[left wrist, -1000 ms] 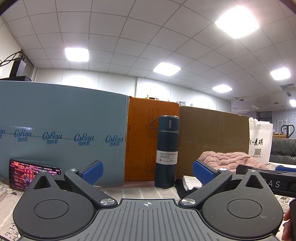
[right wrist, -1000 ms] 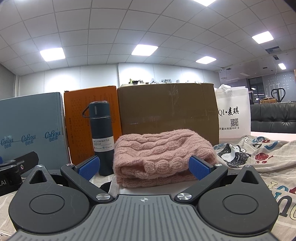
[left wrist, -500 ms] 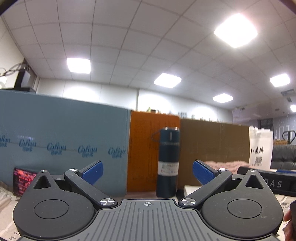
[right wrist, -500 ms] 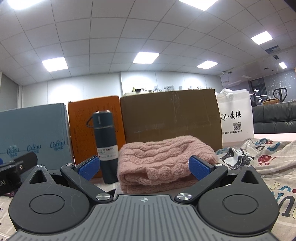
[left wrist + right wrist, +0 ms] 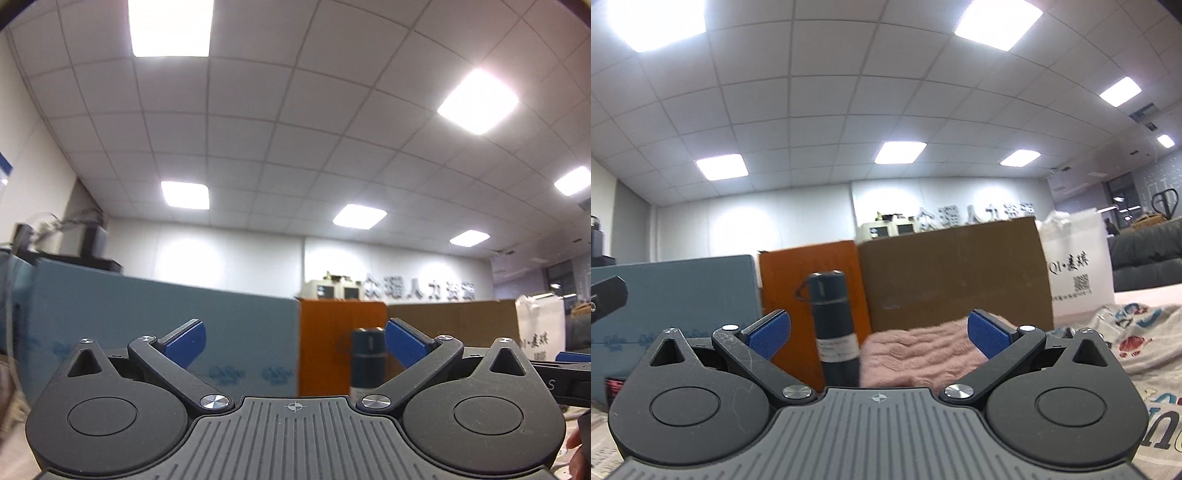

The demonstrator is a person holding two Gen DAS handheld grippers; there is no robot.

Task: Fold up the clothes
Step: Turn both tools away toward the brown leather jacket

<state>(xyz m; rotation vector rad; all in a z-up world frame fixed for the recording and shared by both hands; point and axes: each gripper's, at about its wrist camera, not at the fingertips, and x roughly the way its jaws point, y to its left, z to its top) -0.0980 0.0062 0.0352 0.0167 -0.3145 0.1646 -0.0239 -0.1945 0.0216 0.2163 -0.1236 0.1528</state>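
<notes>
Nearest each camera sits the gripper's own dark ribbed body, with two round pivot discs and black linkage arms leading forward to blue pads. Both units are tilted upward, so ceiling panels fill most of each view.

Left gripper (image 5: 293, 341): jaws spread wide, nothing between the blue pads (image 5: 184, 341). Between them, further back, stands a dark blue vacuum bottle (image 5: 367, 363) in front of an orange box (image 5: 325, 343). A large blue-grey carton (image 5: 166, 321) stands to the left of the orange box, a brown cardboard box (image 5: 454, 317) to its right, and a white bag (image 5: 539, 332) at the far right.

Right gripper (image 5: 879, 334): jaws likewise spread wide and holding nothing. Just beyond the right pad lies a folded pink knitted sweater (image 5: 916, 354) — it rests on the table surface in front of the brown cardboard box (image 5: 956, 273), beside the vacuum bottle (image 5: 833, 325). A printed light garment (image 5: 1137, 339) lies spread to the right of the sweater, reaching the lower right edge of the view. Behind it stands the white bag (image 5: 1078, 273) with dark printing. The orange box (image 5: 790, 280) and blue-grey carton (image 5: 683, 295) line the back left — beyond them, a white wall carries blurred lettering
</notes>
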